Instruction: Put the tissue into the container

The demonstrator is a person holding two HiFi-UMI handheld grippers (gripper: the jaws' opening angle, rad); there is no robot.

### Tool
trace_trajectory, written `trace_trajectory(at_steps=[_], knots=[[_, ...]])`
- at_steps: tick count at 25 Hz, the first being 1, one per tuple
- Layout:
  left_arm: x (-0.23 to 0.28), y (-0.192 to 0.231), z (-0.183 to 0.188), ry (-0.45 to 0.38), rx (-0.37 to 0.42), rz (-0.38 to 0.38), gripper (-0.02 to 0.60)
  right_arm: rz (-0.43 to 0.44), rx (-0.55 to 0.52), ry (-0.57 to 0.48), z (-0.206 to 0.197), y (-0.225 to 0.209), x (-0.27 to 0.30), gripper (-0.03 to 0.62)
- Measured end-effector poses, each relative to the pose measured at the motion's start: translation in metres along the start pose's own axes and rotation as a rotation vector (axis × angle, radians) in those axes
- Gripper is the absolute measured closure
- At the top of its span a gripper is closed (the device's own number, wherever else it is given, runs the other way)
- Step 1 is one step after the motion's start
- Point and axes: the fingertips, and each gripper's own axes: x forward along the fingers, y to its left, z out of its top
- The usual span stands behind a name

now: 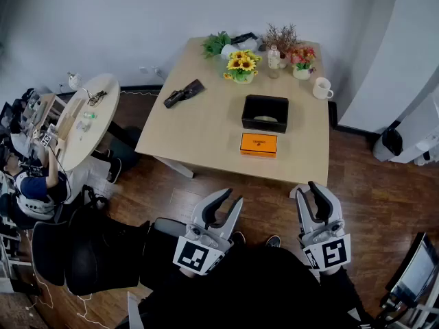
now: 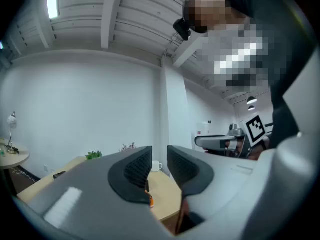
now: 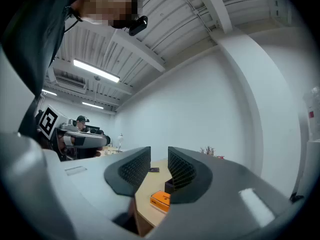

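On wood table [image 1: 206, 122]: black rect. container [image 1: 265, 113], orange box [image 1: 258, 144]. L gripper [image 1: 233, 196], R gripper [image 1: 304, 186]: ribbed jaws closed, empty.

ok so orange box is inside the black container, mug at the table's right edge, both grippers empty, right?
No. The orange box lies on the table in front of the black container, on the person's side, not inside it; the head view shows this. Mug at the table's right edge, left gripper and right gripper empty: correct.
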Motion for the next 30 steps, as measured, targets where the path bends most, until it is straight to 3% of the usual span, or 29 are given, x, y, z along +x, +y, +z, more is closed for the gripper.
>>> trace_trajectory(at_steps=[5,13,16,25,30], knots=[[0.017,-0.009,-0.001,0.002,0.017,0.022,0.461,0.002,0.005,-0.015,0.000,-0.023,-0.005,0.467],[0.034,-0.008,-0.026,0.105,0.063,0.084,0.336,0.038,0.031,0.000,-0.016,-0.045,-0.007,0.431],[0.038,-0.002,-0.030,0.126,0.054,0.102,0.318,0.046,0.048,0.008,-0.021,-0.050,-0.004,0.428],[0.047,0.047,-0.053,0.181,0.055,0.151,0.250,0.028,0.050,0.045,-0.039,-0.056,0.032,0.399],[0.064,0.088,-0.070,0.194,0.027,0.132,0.233,-0.012,0.028,0.082,-0.049,-0.060,0.063,0.393]])
